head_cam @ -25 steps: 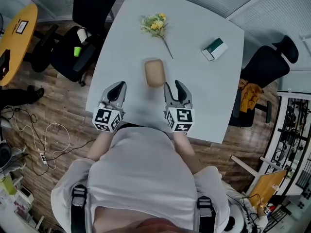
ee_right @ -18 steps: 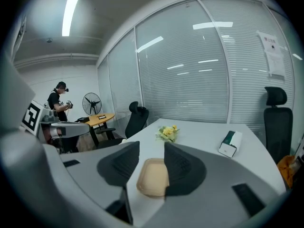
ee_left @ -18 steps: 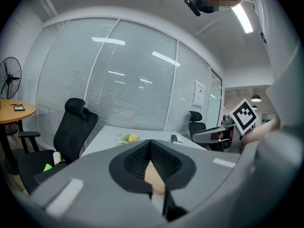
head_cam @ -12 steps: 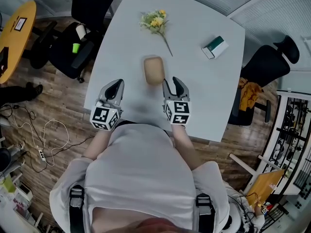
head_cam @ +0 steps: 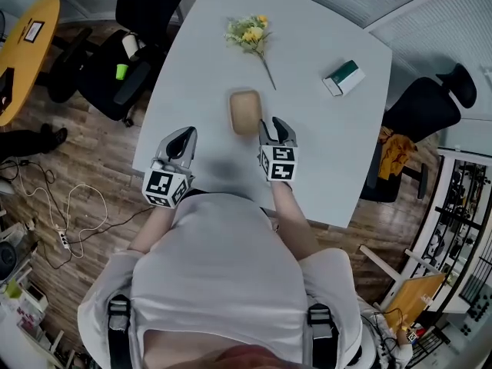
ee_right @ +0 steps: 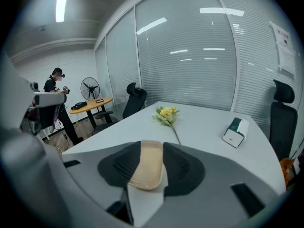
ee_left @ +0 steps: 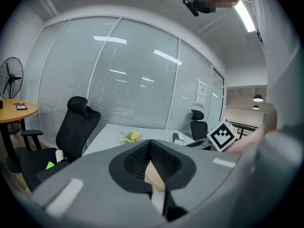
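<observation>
A tan oblong tray (head_cam: 245, 112) lies in the middle of the white table (head_cam: 327, 148). My right gripper (head_cam: 275, 126) is open, its tips just beside the tray's near right corner; in the right gripper view the tray (ee_right: 147, 167) shows in the gap of the right gripper (ee_right: 152, 148). My left gripper (head_cam: 184, 136) hangs over the table's near left edge, shut and empty. In the left gripper view the left gripper (ee_left: 151, 144) has its jaws meeting at the tips, with a sliver of tray (ee_left: 153, 175) seen beyond. A yellow flower sprig (head_cam: 250, 35) lies farther off.
A green-and-white box (head_cam: 344, 78) rests at the table's far right. Black office chairs stand at the left (head_cam: 134, 60) and right (head_cam: 419, 118). A yellow round table (head_cam: 23, 52) and floor cables (head_cam: 54, 214) are on the left. A person (ee_right: 54, 91) stands by a fan.
My right gripper has moved forward along the table to the tray's near right corner. The left gripper has barely moved.
</observation>
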Tool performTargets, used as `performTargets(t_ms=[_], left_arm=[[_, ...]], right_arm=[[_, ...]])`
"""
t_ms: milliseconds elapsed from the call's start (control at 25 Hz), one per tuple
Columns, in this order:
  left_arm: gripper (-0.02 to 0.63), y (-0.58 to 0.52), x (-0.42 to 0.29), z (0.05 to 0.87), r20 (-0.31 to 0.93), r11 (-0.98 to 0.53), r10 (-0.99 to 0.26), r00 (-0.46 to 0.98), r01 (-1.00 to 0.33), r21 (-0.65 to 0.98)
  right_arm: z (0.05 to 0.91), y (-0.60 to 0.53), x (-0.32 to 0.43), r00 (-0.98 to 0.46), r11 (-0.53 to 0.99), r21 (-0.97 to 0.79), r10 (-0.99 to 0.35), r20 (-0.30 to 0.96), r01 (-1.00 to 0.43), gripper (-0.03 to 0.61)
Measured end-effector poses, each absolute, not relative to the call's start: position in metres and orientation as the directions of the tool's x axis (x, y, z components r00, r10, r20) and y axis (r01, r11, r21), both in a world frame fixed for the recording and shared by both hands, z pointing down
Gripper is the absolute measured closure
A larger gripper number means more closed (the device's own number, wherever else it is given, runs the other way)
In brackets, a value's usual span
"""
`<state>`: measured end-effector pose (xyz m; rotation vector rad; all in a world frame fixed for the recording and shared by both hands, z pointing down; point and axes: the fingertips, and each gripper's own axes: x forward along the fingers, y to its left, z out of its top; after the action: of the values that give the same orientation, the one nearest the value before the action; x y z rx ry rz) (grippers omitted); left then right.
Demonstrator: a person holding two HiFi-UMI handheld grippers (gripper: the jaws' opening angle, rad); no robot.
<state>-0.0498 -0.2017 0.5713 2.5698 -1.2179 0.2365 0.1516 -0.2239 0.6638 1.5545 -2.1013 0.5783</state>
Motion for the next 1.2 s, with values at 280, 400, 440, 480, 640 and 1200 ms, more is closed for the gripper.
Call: performTargets(t_ms=[280, 400, 440, 480, 640, 1200], left_arm=[[0.603, -0.206, -0.056, 0.573, 0.277, -0.595, -0.733, 0.622, -0.783, 0.183], [0.604, -0.21, -0.06, 0.574, 0.282, -0.591, -0.734, 0.617, -0.786, 0.181], [0.603, -0.211, -0.061, 0.574, 0.283, -0.588, -0.736, 0.615, -0.788, 0.181], [0.603, -0.212, -0.062, 0.575, 0.283, -0.584, -0.739, 0.611, -0.791, 0.181], [0.603, -0.218, -0.063, 0.576, 0.286, -0.57, -0.748, 0.6, -0.8, 0.187], [0.603, -0.223, -0.068, 0.582, 0.299, -0.56, -0.748, 0.593, -0.805, 0.197]], right_arm=[[0.71, -0.24, 0.158, -0.236, 0.283, -0.043, -0.697, 0.677, -0.958, 0.425], [0.726, -0.247, 0.159, -0.236, 0.287, -0.047, -0.669, 0.705, -0.957, 0.425], [0.731, -0.248, 0.159, -0.237, 0.291, -0.049, -0.658, 0.715, -0.955, 0.425], [0.736, -0.249, 0.159, -0.239, 0.296, -0.05, -0.646, 0.725, -0.954, 0.426], [0.75, -0.254, 0.16, -0.239, 0.301, -0.056, -0.617, 0.75, -0.952, 0.426], [0.776, -0.257, 0.158, -0.239, 0.301, -0.075, -0.555, 0.797, -0.951, 0.426]])
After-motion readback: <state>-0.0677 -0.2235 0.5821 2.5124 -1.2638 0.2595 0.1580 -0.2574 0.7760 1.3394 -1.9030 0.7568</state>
